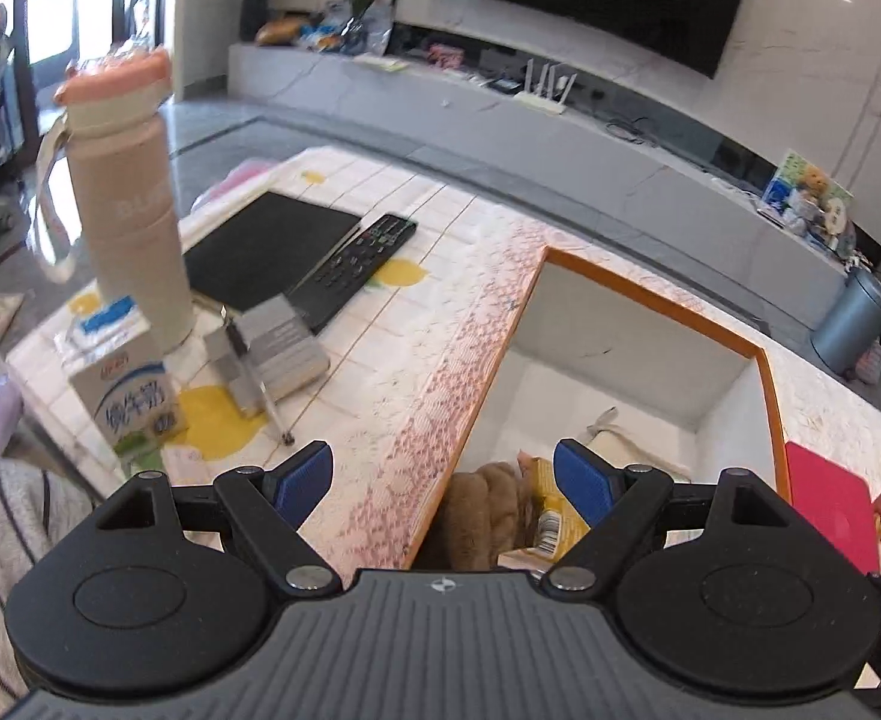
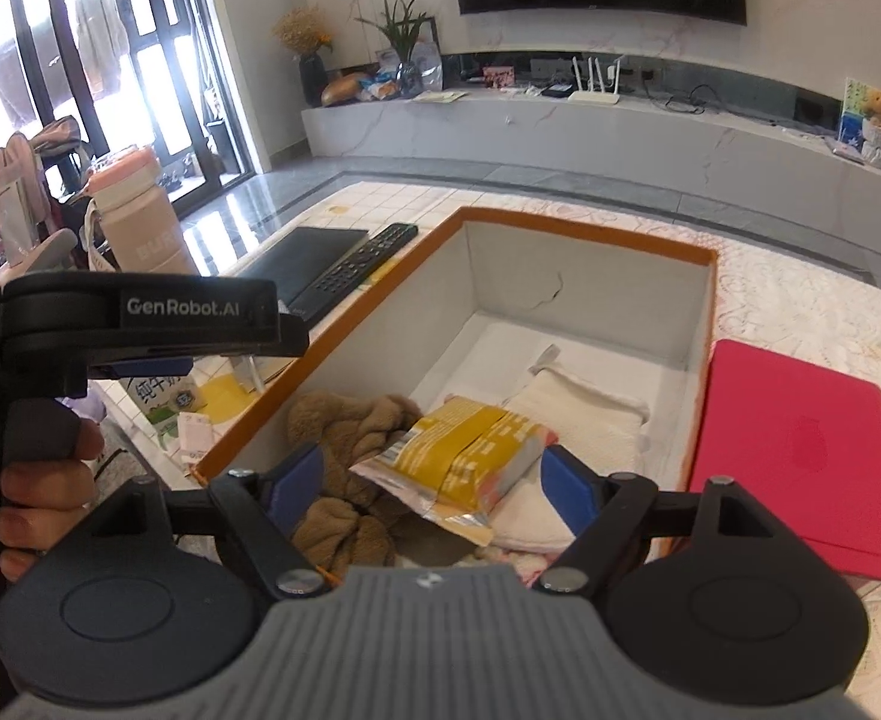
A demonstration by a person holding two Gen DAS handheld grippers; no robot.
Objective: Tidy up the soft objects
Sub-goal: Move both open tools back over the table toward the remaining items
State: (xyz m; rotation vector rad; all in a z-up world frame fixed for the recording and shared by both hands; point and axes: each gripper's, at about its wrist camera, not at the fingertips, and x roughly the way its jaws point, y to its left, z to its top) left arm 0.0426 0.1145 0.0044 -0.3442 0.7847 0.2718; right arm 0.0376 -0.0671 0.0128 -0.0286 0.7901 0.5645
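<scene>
Currently right gripper (image 2: 431, 483) wide, nothing between blue pads; left gripper (image 1: 449, 480) likewise wide, empty. Below — orange-rimmed white fabric box (image 2: 584, 231) holding brown fleece cloth (image 2: 344, 438), yellow snack packet (image 2: 464, 450), white folded towel (image 2: 578, 420). Sorting seemingly well along — remaining items unclear.

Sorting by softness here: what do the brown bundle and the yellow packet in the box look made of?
Brown bundle: plush fleece or terry-like fabric, matte, with fuzzy pile and rumpled folds. Yellow packet: thin plastic or foil film, glossy, with creases and a silvery sealed edge; contents unseen.
</scene>
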